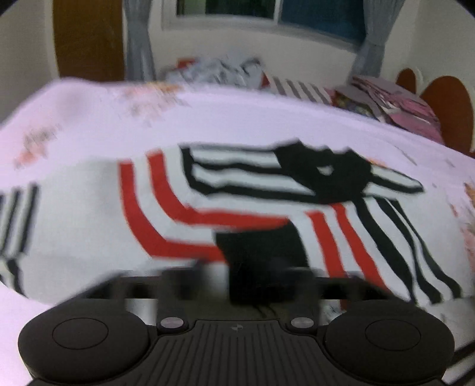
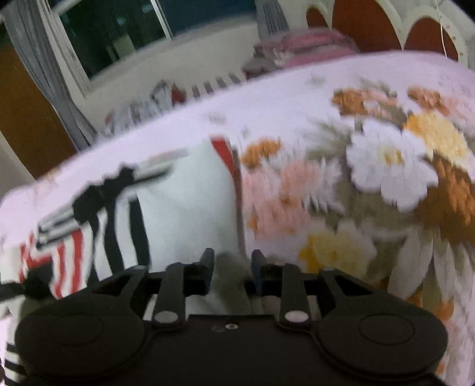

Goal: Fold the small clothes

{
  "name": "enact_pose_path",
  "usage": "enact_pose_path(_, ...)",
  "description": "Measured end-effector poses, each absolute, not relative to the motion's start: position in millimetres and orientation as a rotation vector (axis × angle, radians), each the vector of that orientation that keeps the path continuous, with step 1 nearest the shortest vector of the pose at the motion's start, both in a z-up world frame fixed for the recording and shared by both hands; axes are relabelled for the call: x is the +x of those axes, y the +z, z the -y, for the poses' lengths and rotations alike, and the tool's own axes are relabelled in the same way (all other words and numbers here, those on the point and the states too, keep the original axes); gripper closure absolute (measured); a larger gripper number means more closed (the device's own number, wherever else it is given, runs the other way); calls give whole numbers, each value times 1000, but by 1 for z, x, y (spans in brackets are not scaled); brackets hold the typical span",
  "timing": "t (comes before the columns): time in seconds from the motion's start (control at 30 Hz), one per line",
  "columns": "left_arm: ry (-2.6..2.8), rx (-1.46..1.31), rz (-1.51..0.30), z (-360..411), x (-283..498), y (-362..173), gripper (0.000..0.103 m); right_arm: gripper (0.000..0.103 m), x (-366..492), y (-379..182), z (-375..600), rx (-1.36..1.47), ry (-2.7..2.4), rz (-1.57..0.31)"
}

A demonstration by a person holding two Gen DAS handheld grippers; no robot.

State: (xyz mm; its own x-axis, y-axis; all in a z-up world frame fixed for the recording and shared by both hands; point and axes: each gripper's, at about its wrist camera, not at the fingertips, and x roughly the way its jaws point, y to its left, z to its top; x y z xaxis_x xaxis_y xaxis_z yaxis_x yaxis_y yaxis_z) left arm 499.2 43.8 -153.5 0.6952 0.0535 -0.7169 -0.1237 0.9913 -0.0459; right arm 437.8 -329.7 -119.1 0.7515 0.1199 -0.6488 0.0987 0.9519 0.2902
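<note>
The left wrist view is smeared with blur. A small white garment (image 1: 237, 207) lies spread on the bed (image 1: 267, 118), its soft knit printed with curving red bands, black-and-white stripes and a solid black patch at the middle. The bed is covered with a pale lilac sheet carrying faint floral print at its edges. The left gripper (image 1: 264, 279) sits low against the near edge of the garment; its dark fingers merge with the black patch of cloth there, so I cannot tell how far apart they stand or whether they have hold of the fabric. Behind the bed lie a crumpled heap of clothes (image 1: 219, 71), a striped piece (image 1: 299, 89) and a stack of pink folded textiles (image 1: 394, 104); above them hang grey curtains (image 1: 139, 38) beside a window (image 1: 267, 12).

In the right wrist view the same garment (image 2: 184, 207) shows as a plain white panel with a red edge at the top and black and red stripes bunched at the left. The right gripper (image 2: 233, 264) has its two blunt black fingers (image 2: 207, 261) parted by a narrow gap, with white cloth rising between them; whether they pinch it is unclear. To the right the sheet (image 2: 371, 178) bears large blurred daisies in white, yellow, peach and rust. A rounded brown-and-cream headboard (image 2: 386, 23) stands at the far right.
</note>
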Motion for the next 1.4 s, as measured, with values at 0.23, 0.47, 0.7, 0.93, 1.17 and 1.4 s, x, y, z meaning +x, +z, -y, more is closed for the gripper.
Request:
enact_pose_path(0.23, 80, -145, -848, -57, 527, -165, 57, 72, 504, -111, 344, 369, 29, -689)
enact_pose_path(0.47, 63, -113, -842, -46, 531, -173, 97, 77, 566, -138, 362, 505, 61, -747)
enact_pose_path(0.7, 83, -154, -757, -52, 514, -168, 98, 95, 571, -142, 362, 459, 112, -755)
enact_pose_path(0.93, 96, -158, -801, -55, 519, -178, 97, 94, 573, -147, 354, 379, 52, -772)
enact_pose_path(1.17, 135, -116, -679, -34, 511, -133, 89, 84, 546, -118, 330, 220, 160, -698)
enact_pose_path(1.4, -154, -105, -749, 69, 569, -147, 34, 79, 559, -131, 282, 43, 297, -777)
